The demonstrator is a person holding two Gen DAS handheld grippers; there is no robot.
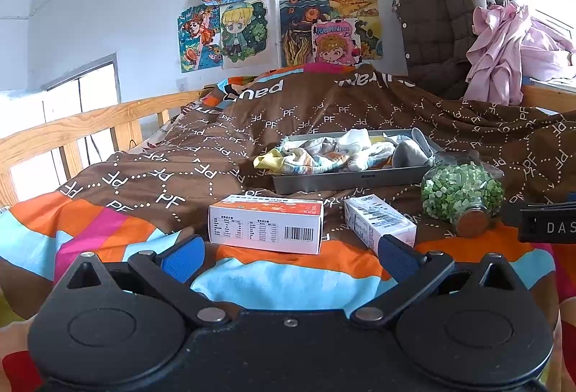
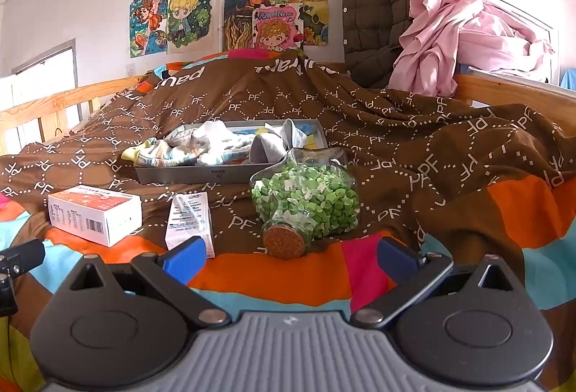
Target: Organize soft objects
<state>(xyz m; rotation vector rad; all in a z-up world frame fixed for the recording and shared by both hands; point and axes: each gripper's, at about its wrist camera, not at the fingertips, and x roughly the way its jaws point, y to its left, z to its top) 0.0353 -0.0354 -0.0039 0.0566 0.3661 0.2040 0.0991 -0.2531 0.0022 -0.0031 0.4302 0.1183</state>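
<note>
A grey tray point(image 1: 345, 178) point(image 2: 180, 172) lies on the brown quilt and holds a heap of socks and soft cloths point(image 1: 334, 151) point(image 2: 201, 145); a yellow-edged cloth hangs over its left end. My left gripper point(image 1: 289, 257) is open and empty, low over the quilt's striped edge, just short of an orange-and-white box point(image 1: 266, 224). My right gripper point(image 2: 288, 257) is open and empty too, in front of a corked glass jar of green pieces point(image 2: 306, 203) point(image 1: 462, 196) lying on its side.
A small white carton point(image 1: 378, 221) point(image 2: 189, 219) lies between box and jar. The orange-and-white box point(image 2: 93, 213) sits left in the right wrist view. A wooden bed rail point(image 1: 90, 125) runs along the left. Brown quilted jacket point(image 2: 381, 14) and pink clothes point(image 2: 460, 32) pile at the back right.
</note>
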